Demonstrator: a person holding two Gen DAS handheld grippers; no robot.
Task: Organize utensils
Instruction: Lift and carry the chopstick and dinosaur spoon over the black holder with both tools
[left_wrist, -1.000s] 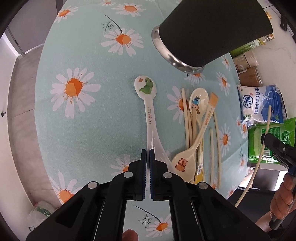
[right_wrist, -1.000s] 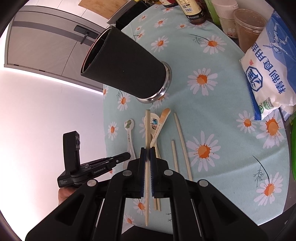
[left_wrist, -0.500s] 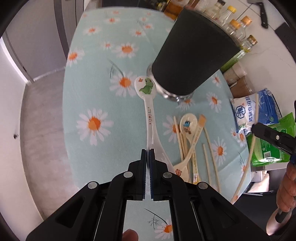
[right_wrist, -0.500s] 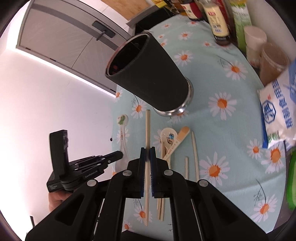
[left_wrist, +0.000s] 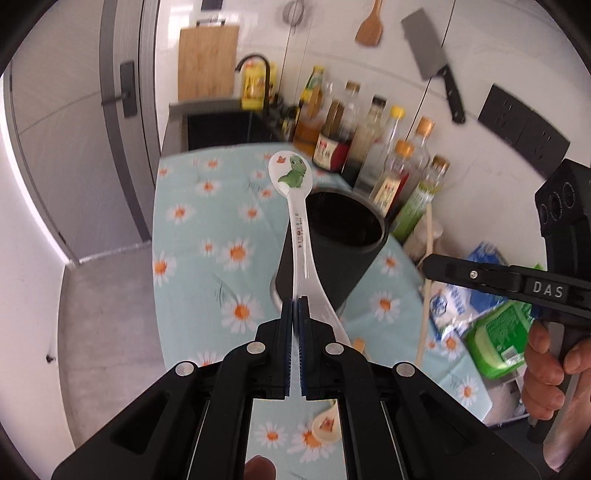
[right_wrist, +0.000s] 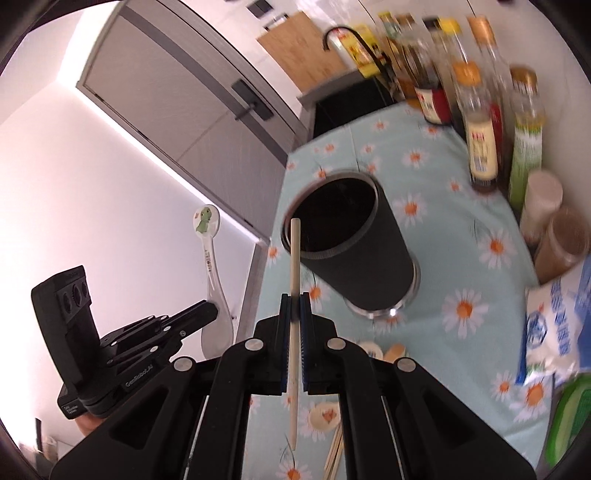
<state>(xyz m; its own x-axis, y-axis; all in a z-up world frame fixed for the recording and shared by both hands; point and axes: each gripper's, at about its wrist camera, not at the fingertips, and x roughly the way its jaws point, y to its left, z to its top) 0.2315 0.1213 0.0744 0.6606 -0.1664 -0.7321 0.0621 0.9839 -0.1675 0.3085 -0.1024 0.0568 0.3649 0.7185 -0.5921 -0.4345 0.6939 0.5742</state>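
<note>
My left gripper (left_wrist: 295, 308) is clamped on the handle of a white spoon (left_wrist: 297, 221), whose dinosaur-printed bowl points up and away, held clear of the table. My right gripper (right_wrist: 294, 306) pinches a chopstick (right_wrist: 293, 295) near its middle, top end raised in front of the cup's mouth.

Just below both tools, more spoons (right_wrist: 325, 410) and chopsticks (right_wrist: 334, 454) lie on the daisy cloth (left_wrist: 192, 229). Past them the black cup (right_wrist: 354, 251) stands upright, mouth open; the spoon's handle crosses its left side in the left view.

Right of the cup sit a blue-and-white bag (right_wrist: 550, 325) and a green packet (left_wrist: 498, 336). Beyond it, blurred bottles (left_wrist: 369, 129) line the wall, perhaps oils and sauces.
</note>
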